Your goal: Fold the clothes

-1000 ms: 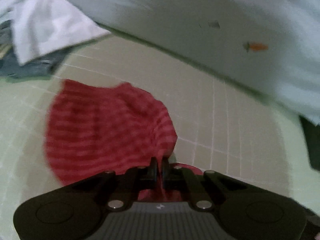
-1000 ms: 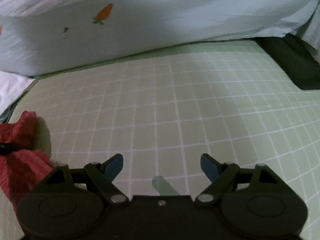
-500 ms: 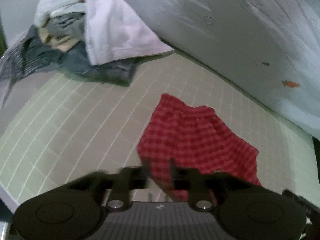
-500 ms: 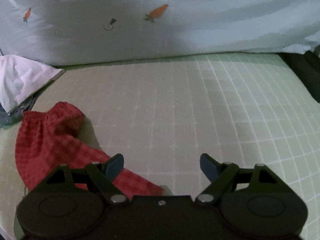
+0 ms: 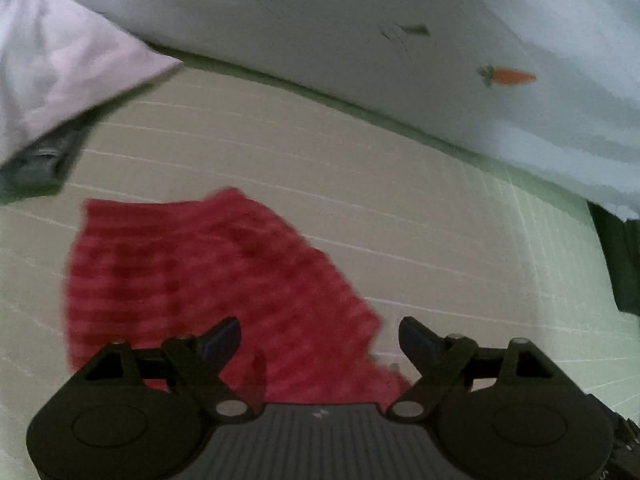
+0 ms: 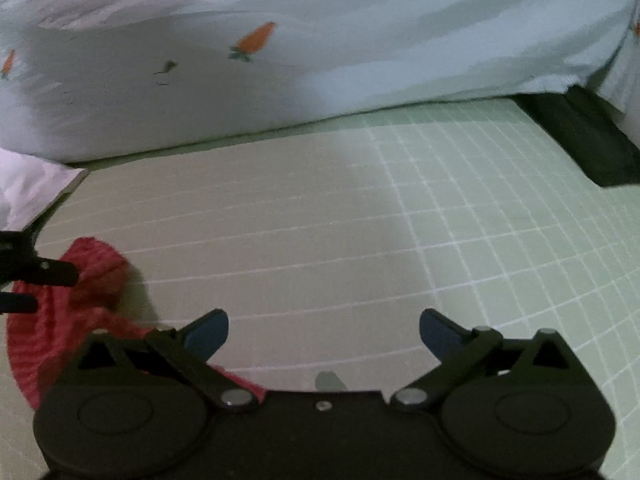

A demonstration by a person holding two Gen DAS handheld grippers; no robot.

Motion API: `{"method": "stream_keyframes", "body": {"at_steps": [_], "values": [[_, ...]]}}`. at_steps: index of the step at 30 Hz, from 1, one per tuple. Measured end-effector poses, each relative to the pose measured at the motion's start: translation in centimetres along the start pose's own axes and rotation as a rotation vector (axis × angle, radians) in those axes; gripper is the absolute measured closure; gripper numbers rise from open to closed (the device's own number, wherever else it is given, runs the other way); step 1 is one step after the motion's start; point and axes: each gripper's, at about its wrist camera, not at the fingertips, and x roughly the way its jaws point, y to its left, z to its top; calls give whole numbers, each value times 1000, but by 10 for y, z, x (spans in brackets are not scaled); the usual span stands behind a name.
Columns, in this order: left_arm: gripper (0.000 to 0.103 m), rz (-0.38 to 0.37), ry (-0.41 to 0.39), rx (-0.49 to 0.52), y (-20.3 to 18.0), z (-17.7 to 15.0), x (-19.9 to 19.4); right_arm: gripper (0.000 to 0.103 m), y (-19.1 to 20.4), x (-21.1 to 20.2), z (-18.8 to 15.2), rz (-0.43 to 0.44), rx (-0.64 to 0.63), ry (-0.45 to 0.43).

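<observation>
A red checked garment (image 5: 208, 280) lies spread on the green grid mat (image 5: 400, 208). My left gripper (image 5: 320, 340) is open just above its near edge, holding nothing. In the right wrist view the same garment (image 6: 80, 312) lies bunched at the left, with the left gripper's fingers (image 6: 44, 272) over it. My right gripper (image 6: 324, 332) is open and empty above the bare mat (image 6: 360, 240), to the right of the garment.
A pale blue quilt with carrot prints (image 5: 440, 60) runs along the far side of the mat, also in the right wrist view (image 6: 320, 60). A pile of white and grey clothes (image 5: 52, 80) lies far left. A dark object (image 6: 580, 136) sits at the far right.
My left gripper has let go of the red garment and opened. The garment now lies on the mat. The right gripper stays open.
</observation>
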Motion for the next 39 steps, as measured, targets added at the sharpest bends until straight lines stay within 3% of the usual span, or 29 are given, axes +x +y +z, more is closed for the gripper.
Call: {"method": "stream_keyframes", "body": {"at_steps": [5, 7, 8, 10, 12, 18, 21, 24, 28, 30, 34, 39], "values": [[20, 83, 34, 83, -30, 2, 24, 0, -31, 17, 7, -5, 34, 27], [48, 169, 50, 78, -28, -2, 31, 0, -34, 26, 10, 7, 25, 50], [54, 177, 63, 53, -22, -4, 32, 0, -33, 30, 11, 17, 15, 58], [85, 136, 73, -22, -2, -9, 26, 0, -30, 32, 10, 35, -4, 57], [93, 118, 33, -48, 13, -15, 6, 0, -28, 33, 8, 48, -19, 57], [98, 74, -93, -131, 57, -32, -56, 4, -21, 29, 0, 60, -20, 63], [100, 129, -164, -167, 86, -44, -89, 8, -13, 24, -3, 63, -23, 54], [101, 183, -187, -221, 127, -60, -109, 11, -1, 16, -7, 78, -42, 46], [101, 152, -157, -287, 168, -72, -117, 12, 29, 10, -9, 99, -83, 35], [100, 141, -150, -251, 166, -70, -118, 12, 45, 6, -10, 100, -90, 27], [85, 58, -165, -159, 149, -56, -110, 12, 69, -2, -10, 92, -94, 4], [85, -73, -128, -86, 111, -29, -76, 12, 84, -10, -7, 99, -90, -18]]}}
